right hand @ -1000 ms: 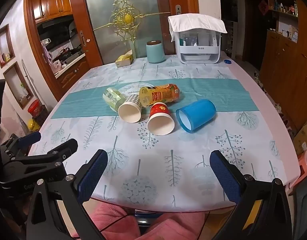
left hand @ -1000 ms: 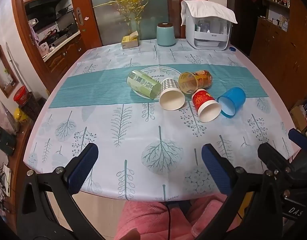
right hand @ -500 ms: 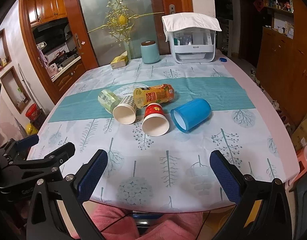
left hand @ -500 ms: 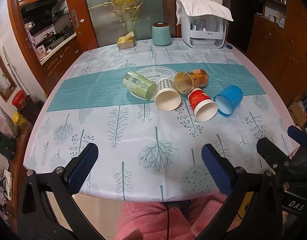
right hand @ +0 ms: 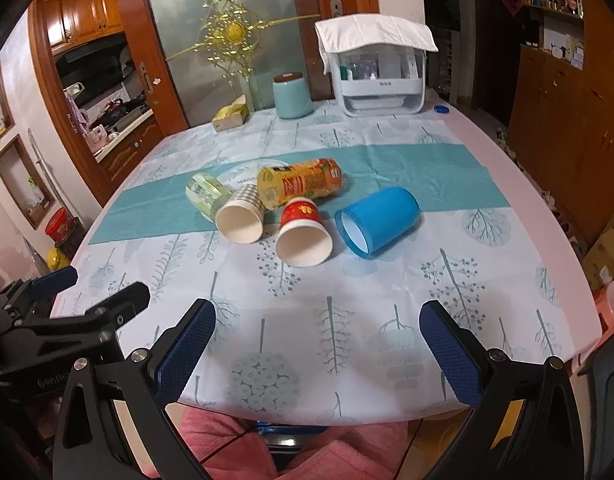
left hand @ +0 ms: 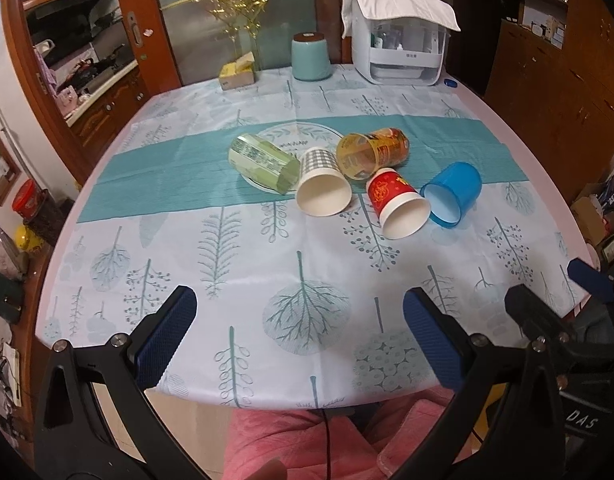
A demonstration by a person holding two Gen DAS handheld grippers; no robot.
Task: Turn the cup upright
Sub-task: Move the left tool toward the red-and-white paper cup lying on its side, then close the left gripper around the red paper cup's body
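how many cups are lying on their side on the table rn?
5, all clustered mid-table: green cup far left, checkered paper cup beside it, orange clear cup behind, red paper cup in front, blue plastic cup far right. None visibly hidden.

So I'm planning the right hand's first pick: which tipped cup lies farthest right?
The blue plastic cup, alone at the row's right end, beside the red paper cup.

Black-framed tool (left hand: 299,332) w/ blue textured pads (left hand: 165,338), silver screws, pink clothing.
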